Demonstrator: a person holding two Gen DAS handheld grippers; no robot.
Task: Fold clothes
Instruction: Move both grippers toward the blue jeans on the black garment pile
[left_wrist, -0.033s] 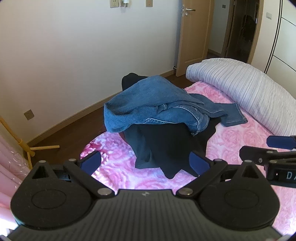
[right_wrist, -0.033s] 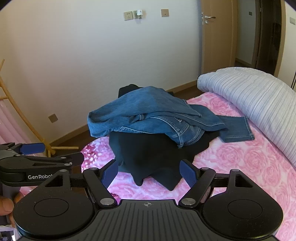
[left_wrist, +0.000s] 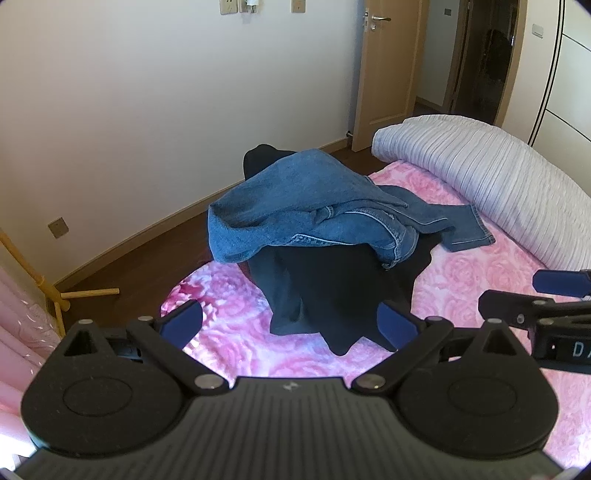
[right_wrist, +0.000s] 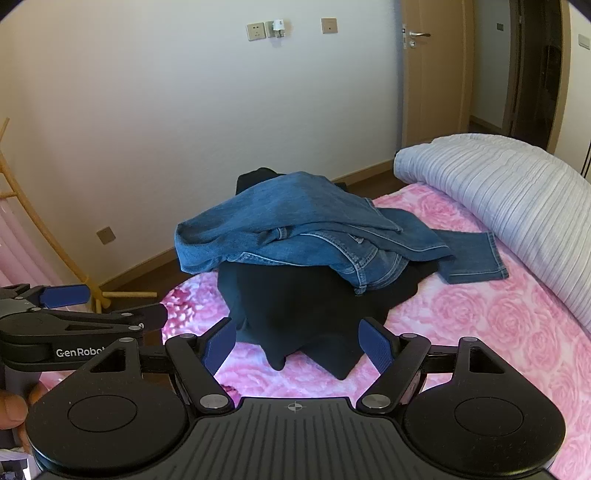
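Lying heaped on the pink floral bedspread (left_wrist: 480, 280), the blue jeans (left_wrist: 314, 206) drape over a dark garment (left_wrist: 325, 288), one denim leg reaching toward the striped white duvet (left_wrist: 498, 177). The heap sits near the bed's edge on the wall side, with bare bedspread between it and both grippers. The left gripper (left_wrist: 290, 321) and right gripper (right_wrist: 295, 341) hang short of the heap, jaws spread wide, nothing between them. Only the right wrist view shows a fingertip (right_wrist: 13, 413) at its left border.
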